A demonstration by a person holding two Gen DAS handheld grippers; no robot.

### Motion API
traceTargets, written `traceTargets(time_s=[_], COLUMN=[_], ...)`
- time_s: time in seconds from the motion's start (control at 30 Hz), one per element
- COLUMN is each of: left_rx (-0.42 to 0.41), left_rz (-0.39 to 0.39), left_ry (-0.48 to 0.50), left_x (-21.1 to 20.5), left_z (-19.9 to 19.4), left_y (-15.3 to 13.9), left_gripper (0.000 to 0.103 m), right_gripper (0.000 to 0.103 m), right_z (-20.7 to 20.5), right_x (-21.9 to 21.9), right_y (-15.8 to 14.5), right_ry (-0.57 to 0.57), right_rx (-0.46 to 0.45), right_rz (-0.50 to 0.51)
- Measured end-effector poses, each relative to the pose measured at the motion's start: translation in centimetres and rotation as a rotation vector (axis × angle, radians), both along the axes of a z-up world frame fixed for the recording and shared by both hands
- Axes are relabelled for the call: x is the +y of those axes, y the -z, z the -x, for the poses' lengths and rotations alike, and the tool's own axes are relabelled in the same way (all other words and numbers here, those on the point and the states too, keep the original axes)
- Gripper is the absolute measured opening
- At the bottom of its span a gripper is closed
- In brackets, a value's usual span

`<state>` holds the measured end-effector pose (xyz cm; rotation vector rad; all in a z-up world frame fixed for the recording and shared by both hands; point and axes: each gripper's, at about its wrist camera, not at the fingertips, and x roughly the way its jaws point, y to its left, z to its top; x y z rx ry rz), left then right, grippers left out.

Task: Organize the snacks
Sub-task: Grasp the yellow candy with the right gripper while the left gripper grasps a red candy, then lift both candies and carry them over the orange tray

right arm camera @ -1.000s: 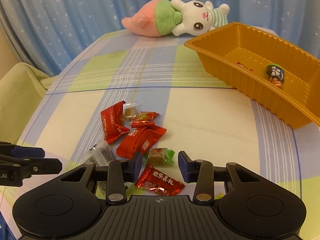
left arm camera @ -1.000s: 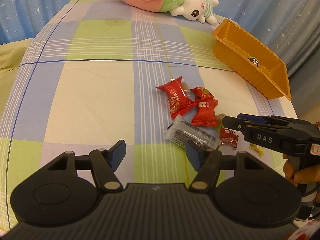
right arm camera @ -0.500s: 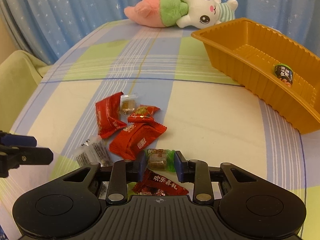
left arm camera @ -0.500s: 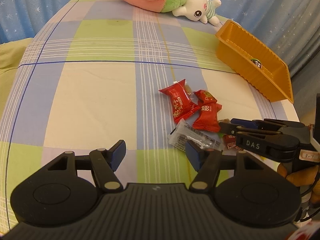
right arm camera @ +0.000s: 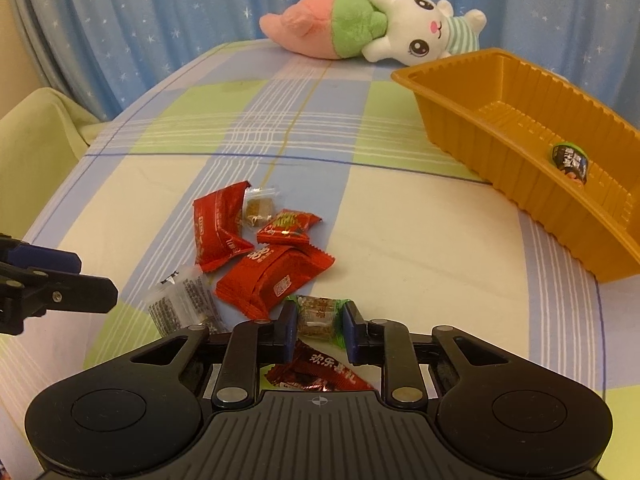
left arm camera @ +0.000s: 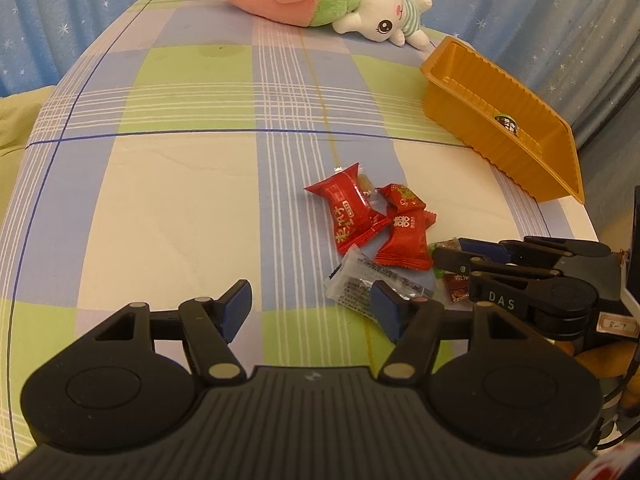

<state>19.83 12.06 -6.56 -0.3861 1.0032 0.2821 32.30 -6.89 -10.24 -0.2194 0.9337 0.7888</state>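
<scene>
Right gripper has just closed onto the green-wrapped candy; pick secured, tray next. Left gripper hangs open, empty.

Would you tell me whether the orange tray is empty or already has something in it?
Not empty: the orange tray holds one dark green-edged wrapped snack against its far wall; the rest looks bare.

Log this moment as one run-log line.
right claw: shut on green-ended clear-wrapped brown candy | left claw: open, holding nothing | ribbed orange plastic tray: one dark-wrapped snack
</scene>
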Motion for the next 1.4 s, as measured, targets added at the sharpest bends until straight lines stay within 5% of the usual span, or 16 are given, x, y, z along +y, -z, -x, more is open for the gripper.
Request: traceTargets(time_s=[0.27, 0.43, 0.83, 1.2, 1.4], left_rx=[-0.045, -0.072, -0.046, -0.006, -0.033], left_rz=[0.0, 0.015, 0.033, 0.012, 0.0], left_ry=[0.029, 0.035, 0.014, 0.025, 0.036], left_x=[-0.5, -0.5, 0.5, 0.5, 0.9], left_z=[-2.1, -4.2, -8.1, -9.2, -8.6], left_y=[-0.1, 0.1, 1.9, 3.0, 2.0], left_gripper=[0.062, 0.051, 0.044, 0.023, 0.022], right_gripper=[0.024, 0.024, 0.024, 0.024, 0.024], right_z=[-1.1, -1.9, -2.7, -2.1, -1.7], right_x=[-1.8, -3.3, -6.8, -8.5, -8.8], right_y=[-1.3, -1.9, -2.5, -2.7, -3.1], right_ry=[0.077, 0.132, 0.243, 0.282, 0.282], right_rx=[-0.014, -0.018, -0.021, -0.017, -0.026], right_rz=[-0.034, -0.05, -0.069, -0.068, -0.078])
